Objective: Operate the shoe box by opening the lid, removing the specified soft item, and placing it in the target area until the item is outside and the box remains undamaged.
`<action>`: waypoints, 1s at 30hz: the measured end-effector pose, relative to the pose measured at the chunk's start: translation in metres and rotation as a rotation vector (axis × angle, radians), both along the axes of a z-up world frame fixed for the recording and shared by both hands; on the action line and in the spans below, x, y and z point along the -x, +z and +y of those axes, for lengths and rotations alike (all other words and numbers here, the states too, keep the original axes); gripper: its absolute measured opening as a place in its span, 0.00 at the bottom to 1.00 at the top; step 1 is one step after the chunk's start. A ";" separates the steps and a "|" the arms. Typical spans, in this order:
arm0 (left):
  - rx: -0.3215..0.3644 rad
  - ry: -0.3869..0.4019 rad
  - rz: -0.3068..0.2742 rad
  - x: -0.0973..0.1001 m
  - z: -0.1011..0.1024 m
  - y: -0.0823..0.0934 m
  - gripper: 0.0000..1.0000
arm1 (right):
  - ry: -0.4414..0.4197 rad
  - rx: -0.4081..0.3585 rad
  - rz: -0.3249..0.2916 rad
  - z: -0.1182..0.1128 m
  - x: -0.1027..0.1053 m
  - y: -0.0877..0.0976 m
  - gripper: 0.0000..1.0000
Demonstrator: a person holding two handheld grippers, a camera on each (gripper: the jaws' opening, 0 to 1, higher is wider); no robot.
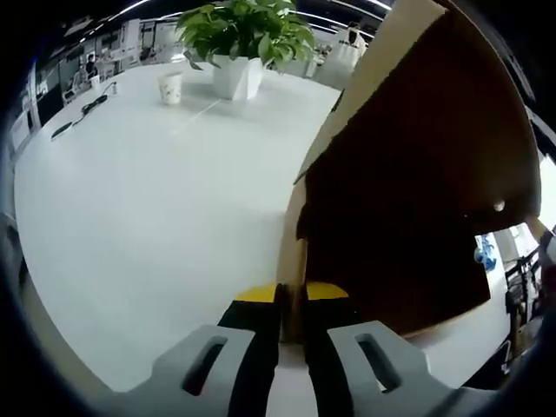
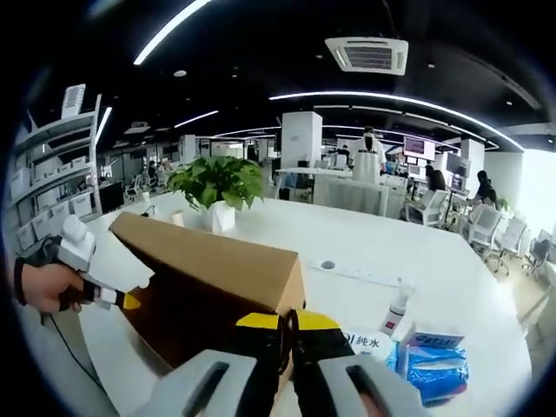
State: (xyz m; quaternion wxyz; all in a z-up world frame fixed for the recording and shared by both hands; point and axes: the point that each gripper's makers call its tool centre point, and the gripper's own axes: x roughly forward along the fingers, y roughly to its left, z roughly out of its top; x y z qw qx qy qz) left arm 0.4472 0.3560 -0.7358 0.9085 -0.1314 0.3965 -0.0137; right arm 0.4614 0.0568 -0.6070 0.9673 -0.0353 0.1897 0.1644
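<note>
Left gripper seen at bottom centre of left gripper view, jaws nearly together, pinching edge of cardboard shoe box; box filled right half of frame, on white table. Potted plant and paper cup noted upper left. Right gripper at bottom centre of right gripper view, jaws likewise nearly closed on near corner of the box. Hand at left edge. Blue packet and small bottle lower right.

A potted plant and a paper cup stand far ahead of the jaws on the white table. Right of the jaws lie a blue packet and a small bottle.
</note>
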 end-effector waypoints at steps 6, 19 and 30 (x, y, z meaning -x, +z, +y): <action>0.020 -0.022 -0.009 -0.001 -0.001 0.000 0.08 | 0.006 0.004 0.015 -0.001 0.008 -0.011 0.00; 0.057 -0.050 -0.027 0.000 -0.004 0.000 0.10 | 0.002 -0.008 0.067 -0.003 0.025 -0.036 0.00; 0.051 -0.064 -0.032 0.000 -0.004 0.000 0.10 | 0.017 -0.030 0.124 0.003 0.038 -0.059 0.00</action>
